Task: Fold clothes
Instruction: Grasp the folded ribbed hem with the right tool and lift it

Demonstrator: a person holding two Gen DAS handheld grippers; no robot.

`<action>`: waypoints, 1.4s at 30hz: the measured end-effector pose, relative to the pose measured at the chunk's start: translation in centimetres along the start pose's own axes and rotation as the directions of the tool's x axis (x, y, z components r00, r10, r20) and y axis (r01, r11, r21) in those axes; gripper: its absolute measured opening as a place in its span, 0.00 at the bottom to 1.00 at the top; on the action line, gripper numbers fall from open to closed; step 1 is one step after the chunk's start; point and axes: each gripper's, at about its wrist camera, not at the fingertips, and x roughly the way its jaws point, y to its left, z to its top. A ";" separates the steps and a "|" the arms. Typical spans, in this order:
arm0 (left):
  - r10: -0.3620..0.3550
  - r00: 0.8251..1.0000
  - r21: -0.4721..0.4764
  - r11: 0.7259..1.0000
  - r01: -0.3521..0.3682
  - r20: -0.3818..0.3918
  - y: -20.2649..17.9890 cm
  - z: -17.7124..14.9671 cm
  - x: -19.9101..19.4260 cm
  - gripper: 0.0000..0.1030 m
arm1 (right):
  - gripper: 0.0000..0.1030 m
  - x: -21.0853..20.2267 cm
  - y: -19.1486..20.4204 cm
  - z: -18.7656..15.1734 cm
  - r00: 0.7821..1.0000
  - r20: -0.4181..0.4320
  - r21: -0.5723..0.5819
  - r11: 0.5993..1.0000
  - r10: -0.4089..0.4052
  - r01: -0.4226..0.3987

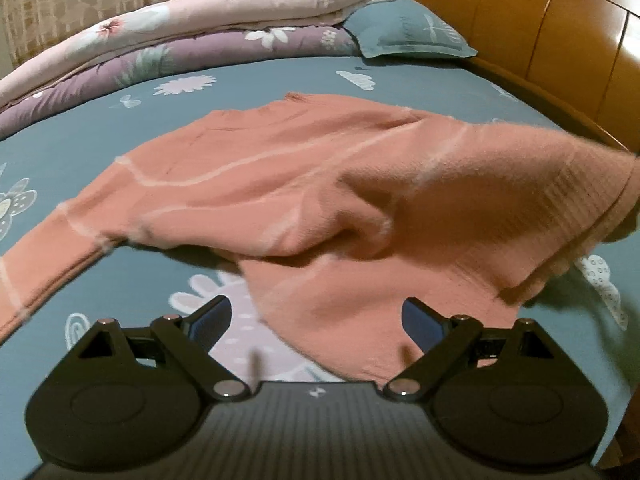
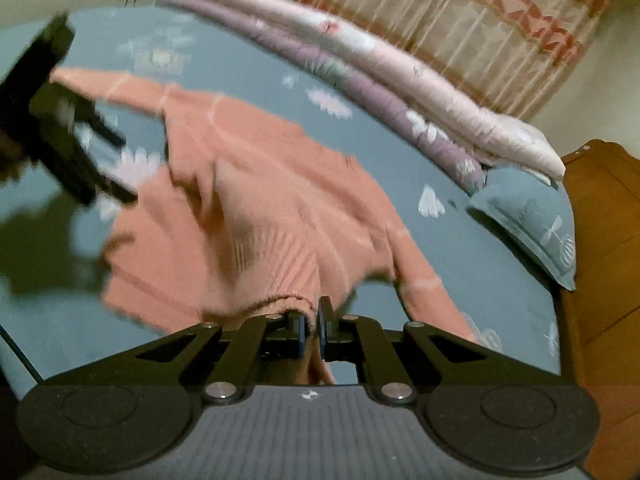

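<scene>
A salmon-pink knit sweater [image 1: 280,184] with thin pale stripes lies on the blue floral bed sheet [image 1: 80,144]. Its right side is lifted off the bed and drapes up toward the right edge of the left wrist view. My left gripper [image 1: 316,322] is open just above the sweater's near hem, with nothing between its fingers. My right gripper [image 2: 314,328] is shut on the ribbed hem of the sweater [image 2: 256,216], holding that part raised above the sheet. The left gripper [image 2: 108,168] shows blurred at the left of the right wrist view.
Folded pink and purple quilts [image 1: 172,36] are stacked along the far side of the bed. A blue pillow [image 1: 404,32] lies by the wooden headboard [image 1: 540,20]. A patterned curtain [image 2: 460,28] hangs behind the bed.
</scene>
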 end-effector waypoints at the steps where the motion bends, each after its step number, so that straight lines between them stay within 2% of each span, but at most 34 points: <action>1: -0.003 1.000 0.001 1.000 0.003 0.001 -0.3 0.0 0.1 0.90 | 0.09 0.5 -0.3 -0.8 0.999 -0.034 -0.002 1.000 -0.001 0.001; 6: 0.008 1.000 0.009 1.000 -0.008 -0.004 -1.1 0.1 0.0 0.90 | 0.10 2.7 -0.9 -4.0 0.983 -0.168 -0.023 0.997 -0.077 0.074; 10: 0.032 0.999 0.002 0.999 -0.032 -0.026 -1.1 -0.1 0.2 0.90 | 0.12 1.6 -1.5 -3.7 0.995 -0.099 0.048 0.998 -0.022 0.026; 13: 0.049 0.998 0.003 0.999 -0.048 -0.043 -1.1 -0.5 0.2 0.90 | 0.17 1.0 -0.8 -2.6 0.999 -0.026 0.046 0.998 0.042 -0.041; 16: 0.065 0.996 0.004 0.998 -0.065 -0.060 -1.0 -1.1 0.1 0.90 | 0.28 1.7 1.1 -1.4 0.989 0.033 0.000 0.989 0.146 -0.146; 19: 0.080 0.994 0.019 0.997 -0.079 -0.078 -0.8 -1.9 -0.2 0.90 | 0.38 3.2 4.1 -0.3 0.974 0.059 -0.103 0.972 0.218 -0.211; 22: 0.106 0.990 0.027 0.994 -0.104 -0.095 -0.4 -2.7 -0.7 0.90 | 0.59 5.2 6.9 0.0 0.958 0.070 -0.234 0.938 0.277 -0.254; 23: 0.116 0.988 0.027 0.993 -0.113 -0.100 -0.3 -2.9 -0.9 0.90 | 0.66 6.0 7.8 -0.2 0.959 0.060 -0.288 0.925 0.277 -0.249; 25: 0.130 0.986 0.021 0.992 -0.128 -0.107 0.0 -3.3 -1.2 0.90 | 0.66 7.5 9.6 -0.7 0.966 0.031 -0.408 0.886 0.255 -0.220; 28: 0.152 0.982 0.002 0.988 -0.153 -0.110 0.1 -4.0 -1.8 0.90 | 0.66 8.7 11.0 -1.8 0.972 0.009 -0.568 0.802 0.234 -0.188; 32: 0.175 0.978 -0.011 0.984 -0.177 -0.110 -0.2 -4.6 -2.2 0.90 | 0.67 8.4 11.8 -2.0 0.960 0.051 -0.675 0.719 0.274 -0.170; 34: 0.192 0.975 -0.012 0.981 -0.195 -0.109 -0.7 -4.9 -2.4 0.90 | 0.69 8.5 12.6 -2.0 0.954 0.097 -0.710 0.692 0.284 -0.134; 36: 0.204 0.973 0.001 0.979 -0.205 -0.107 -1.4 -5.1 -2.6 0.90 | 0.74 8.8 12.9 -1.5 0.948 0.150 -0.709 0.699 0.280 -0.094; 38: 0.221 0.970 0.033 0.975 -0.219 -0.102 -2.3 -5.4 -2.8 0.90 | 0.73 9.2 13.1 -1.0 0.940 0.204 -0.704 0.708 0.275 -0.054; 42: 0.262 0.961 0.156 0.956 -0.247 -0.084 -5.0 -6.1 -3.0 0.90 | 0.58 10.2 12.5 -0.9 0.947 0.210 -0.677 0.735 0.243 -0.038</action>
